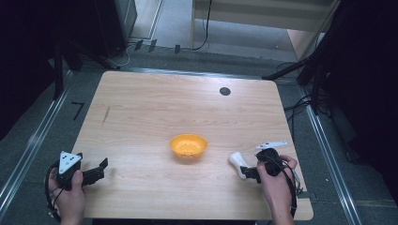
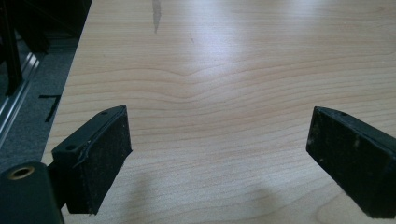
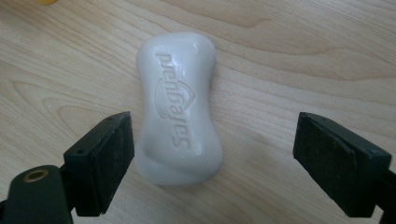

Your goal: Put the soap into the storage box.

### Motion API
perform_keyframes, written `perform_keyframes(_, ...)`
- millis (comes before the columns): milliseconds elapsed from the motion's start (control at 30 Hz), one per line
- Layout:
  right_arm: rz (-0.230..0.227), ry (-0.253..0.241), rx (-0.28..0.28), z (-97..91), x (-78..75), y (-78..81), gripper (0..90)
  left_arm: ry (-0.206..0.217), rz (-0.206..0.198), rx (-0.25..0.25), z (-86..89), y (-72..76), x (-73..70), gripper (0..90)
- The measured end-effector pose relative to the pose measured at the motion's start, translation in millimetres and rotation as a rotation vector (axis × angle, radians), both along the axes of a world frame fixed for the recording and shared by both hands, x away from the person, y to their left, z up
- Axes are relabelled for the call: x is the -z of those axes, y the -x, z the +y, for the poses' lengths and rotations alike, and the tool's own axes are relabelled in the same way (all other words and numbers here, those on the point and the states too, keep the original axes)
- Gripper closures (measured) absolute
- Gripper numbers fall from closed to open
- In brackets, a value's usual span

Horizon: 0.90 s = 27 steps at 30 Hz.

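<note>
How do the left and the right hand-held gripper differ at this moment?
The left hand-held gripper has bare table between its open jaws; the right hand-held gripper has a white soap bar lying between its jaws, nearer one pad. The left sits at the table's near-left edge, the right near-right. Both are open.

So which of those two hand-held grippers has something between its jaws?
The right hand-held gripper: a white soap bar lies between its open jaws, close to one. The left hand-held gripper has bare table between its jaws.
</note>
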State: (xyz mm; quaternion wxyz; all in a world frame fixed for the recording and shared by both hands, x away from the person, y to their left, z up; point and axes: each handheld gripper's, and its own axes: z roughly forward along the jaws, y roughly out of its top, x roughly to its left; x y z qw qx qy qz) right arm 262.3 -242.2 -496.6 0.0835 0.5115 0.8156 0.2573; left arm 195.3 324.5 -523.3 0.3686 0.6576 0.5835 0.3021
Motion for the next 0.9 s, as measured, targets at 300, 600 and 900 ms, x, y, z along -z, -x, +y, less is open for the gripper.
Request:
perform_keyframes(300, 0.036, 0.018, 0.002, 10.0, 1.8, -6.6, 13.6, -0.002, 0.006, 0.003, 0.4, -0.6, 0.0, 6.9)
perform_keyframes(600, 0.097, 0.036, -0.011, 20.6, 4.7, -13.2, 22.0, -0.01, 0.009, 0.002, -0.3, -0.7, 0.0, 6.9)
perform_keyframes(900, 0.125, 0.131, -0.001, 34.3, 7.9, -18.8, 34.8, -0.008, 0.01, 0.003, 0.0, -0.8, 0.0, 6.9)
